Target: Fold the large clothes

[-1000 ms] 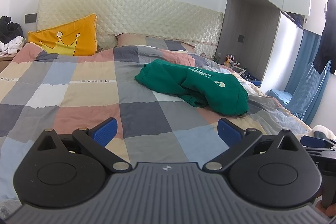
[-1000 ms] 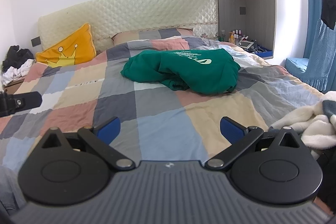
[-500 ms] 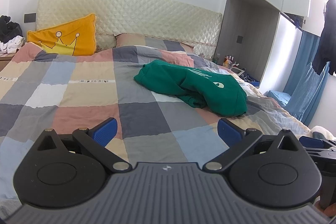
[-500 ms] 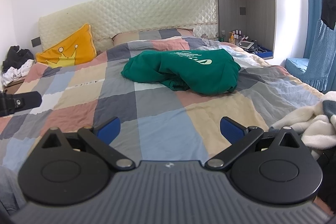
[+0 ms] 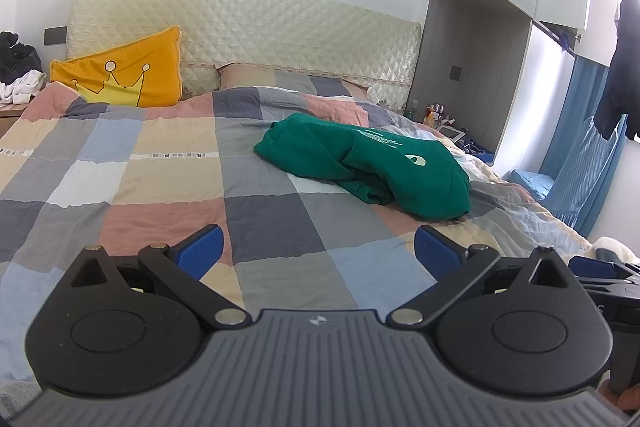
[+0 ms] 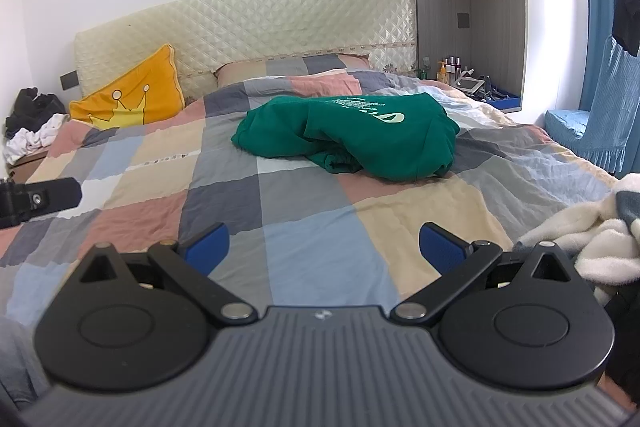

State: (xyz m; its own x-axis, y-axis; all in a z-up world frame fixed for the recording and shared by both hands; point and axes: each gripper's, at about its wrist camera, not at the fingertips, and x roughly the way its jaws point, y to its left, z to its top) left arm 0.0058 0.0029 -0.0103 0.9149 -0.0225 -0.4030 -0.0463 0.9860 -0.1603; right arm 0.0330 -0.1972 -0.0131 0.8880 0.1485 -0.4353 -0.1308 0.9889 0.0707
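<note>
a green sweatshirt (image 5: 362, 163) lies bunched on the checked bedspread (image 5: 160, 179), right of the middle, its long axis running from the headboard side down toward the right edge. the left gripper (image 5: 316, 251) and the right gripper (image 6: 324, 245) hang spread wide with nothing in them, well short of it

Green sweatshirt (image 5: 362, 167) (image 6: 352, 137): crumpled heap, unfolded, pale printed text and an oval logo facing up. Lies on the bed at about 1 o'clock in the left wrist view, 12 o'clock in the right wrist view.
</note>
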